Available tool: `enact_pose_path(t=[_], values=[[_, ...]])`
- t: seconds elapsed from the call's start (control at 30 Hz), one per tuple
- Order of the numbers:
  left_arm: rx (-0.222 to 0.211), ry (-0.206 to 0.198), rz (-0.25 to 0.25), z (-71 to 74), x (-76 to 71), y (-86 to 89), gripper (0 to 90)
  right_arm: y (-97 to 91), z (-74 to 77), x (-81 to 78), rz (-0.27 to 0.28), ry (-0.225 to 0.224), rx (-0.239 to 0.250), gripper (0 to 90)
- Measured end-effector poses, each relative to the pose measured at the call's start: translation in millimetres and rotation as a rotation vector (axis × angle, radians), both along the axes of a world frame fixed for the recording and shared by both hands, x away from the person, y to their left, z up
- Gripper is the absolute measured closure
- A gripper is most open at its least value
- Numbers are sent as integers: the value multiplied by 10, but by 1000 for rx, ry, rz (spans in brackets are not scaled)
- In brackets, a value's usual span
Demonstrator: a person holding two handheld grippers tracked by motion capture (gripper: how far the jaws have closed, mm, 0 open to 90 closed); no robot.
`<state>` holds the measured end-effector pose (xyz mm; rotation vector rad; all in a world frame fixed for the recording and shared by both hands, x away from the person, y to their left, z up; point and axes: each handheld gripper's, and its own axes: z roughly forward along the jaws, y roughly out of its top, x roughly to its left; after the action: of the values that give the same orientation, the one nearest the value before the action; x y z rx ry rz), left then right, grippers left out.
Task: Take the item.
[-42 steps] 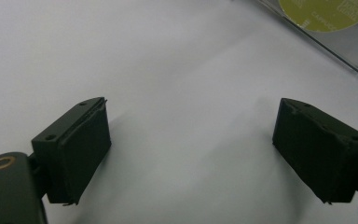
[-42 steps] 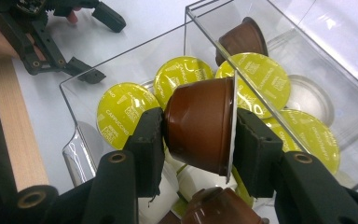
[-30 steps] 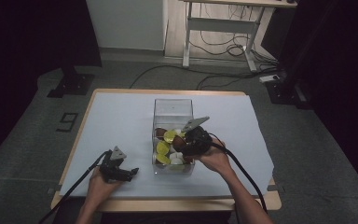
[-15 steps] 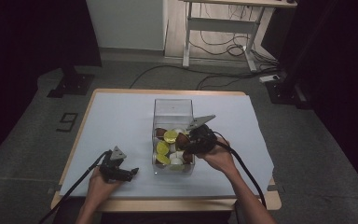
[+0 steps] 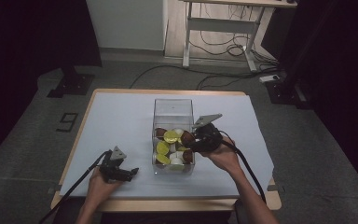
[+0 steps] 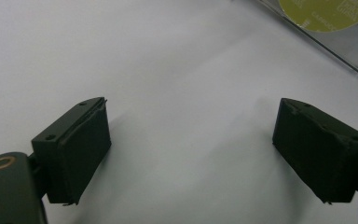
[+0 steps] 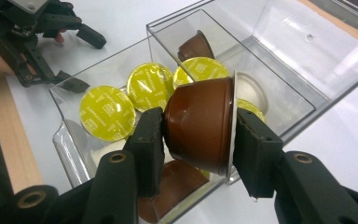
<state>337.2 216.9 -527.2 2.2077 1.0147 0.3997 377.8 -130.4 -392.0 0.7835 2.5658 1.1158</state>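
High view: a clear plastic box (image 5: 173,140) stands mid-table on the white cover (image 5: 121,121), holding coffee capsules. The right gripper (image 5: 193,141) reaches over the box's right wall; the left gripper (image 5: 131,172) rests near the table's front edge, well apart from the box, with open cover around it.

Left gripper view: its jaws stand wide apart over bare white cover with nothing between them; a corner of the box lies at upper right.

Right gripper view: the pads are clamped on a brown capsule (image 7: 200,125), one on its base, the other on its foil lid, held above the box beside yellow-lidded capsules (image 7: 107,113). Judged best: keep the squeeze even and clear the box's thin rim (image 7: 177,21) before any sideways move; the cover to the right offers free room.
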Motion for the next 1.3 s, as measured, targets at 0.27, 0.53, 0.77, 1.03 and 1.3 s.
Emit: enact_pose_path(t=[0.27, 0.53, 0.77, 1.03, 1.3], values=[[0, 0, 0, 0, 0, 0, 105, -94, -2, 11, -29, -7, -1, 556], [0, 0, 0, 0, 0, 0, 105, -237, 5, 32, -64, -19, 1, 556], [-1, 1, 0, 0, 0, 0, 105, -329, -16, 39, -93, -20, 1, 556], [0, 0, 0, 0, 0, 0, 105, -438, -28, 53, -126, -27, -1, 556], [0, 1, 0, 0, 0, 0, 105, -573, -65, 65, -162, -31, -8, 556]])
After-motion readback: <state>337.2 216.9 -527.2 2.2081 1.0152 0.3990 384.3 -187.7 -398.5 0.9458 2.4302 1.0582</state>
